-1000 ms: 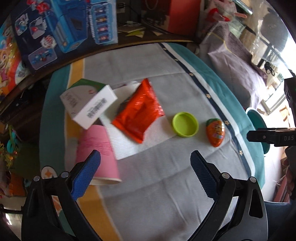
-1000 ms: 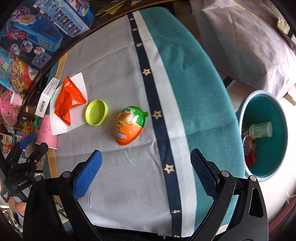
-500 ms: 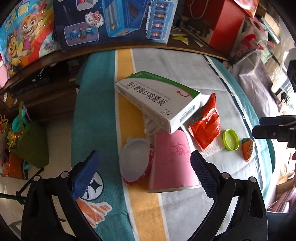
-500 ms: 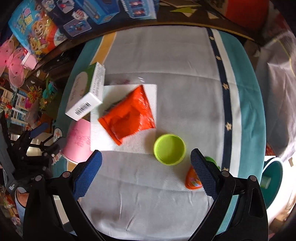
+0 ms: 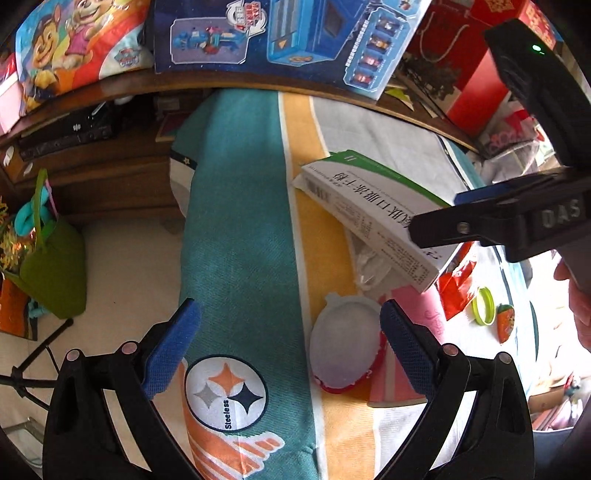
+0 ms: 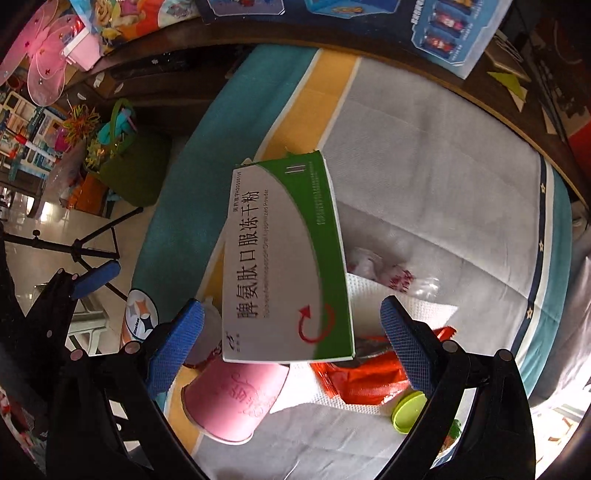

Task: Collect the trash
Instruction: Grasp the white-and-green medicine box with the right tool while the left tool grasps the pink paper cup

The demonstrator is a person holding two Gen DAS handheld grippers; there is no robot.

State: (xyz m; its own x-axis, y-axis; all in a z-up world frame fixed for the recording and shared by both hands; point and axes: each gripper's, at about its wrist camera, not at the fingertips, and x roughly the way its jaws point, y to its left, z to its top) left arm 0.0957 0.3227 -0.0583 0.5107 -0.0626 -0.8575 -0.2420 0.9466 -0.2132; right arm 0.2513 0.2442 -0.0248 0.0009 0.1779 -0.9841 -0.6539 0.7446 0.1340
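A white and green medicine box point(image 6: 288, 266) lies tilted on the other trash; it also shows in the left wrist view point(image 5: 373, 210). My right gripper point(image 6: 291, 336) is open above it, jaws on either side of its near end. A pink paper cup point(image 6: 236, 398) lies on its side under the box. A clear plastic lid point(image 5: 345, 350) with a red rim lies by the cup. My left gripper point(image 5: 288, 343) is open above the cloth left of the lid. An orange-red wrapper point(image 6: 365, 376), a green cap point(image 6: 408, 411) and a carrot-shaped toy point(image 5: 505, 325) lie further right.
A striped cloth point(image 5: 240, 236) in teal, yellow and grey covers the table. Toy boxes point(image 5: 280, 33) stand along the far edge. A white napkin point(image 6: 417, 314) lies under the wrapper. A green bag point(image 5: 51, 273) and a tripod point(image 6: 85, 251) stand on the floor to the left.
Both grippers have swung left, from the carrot toy and bin toward the box and cup. The right gripper has come close over the medicine box. The left gripper now faces the lid.
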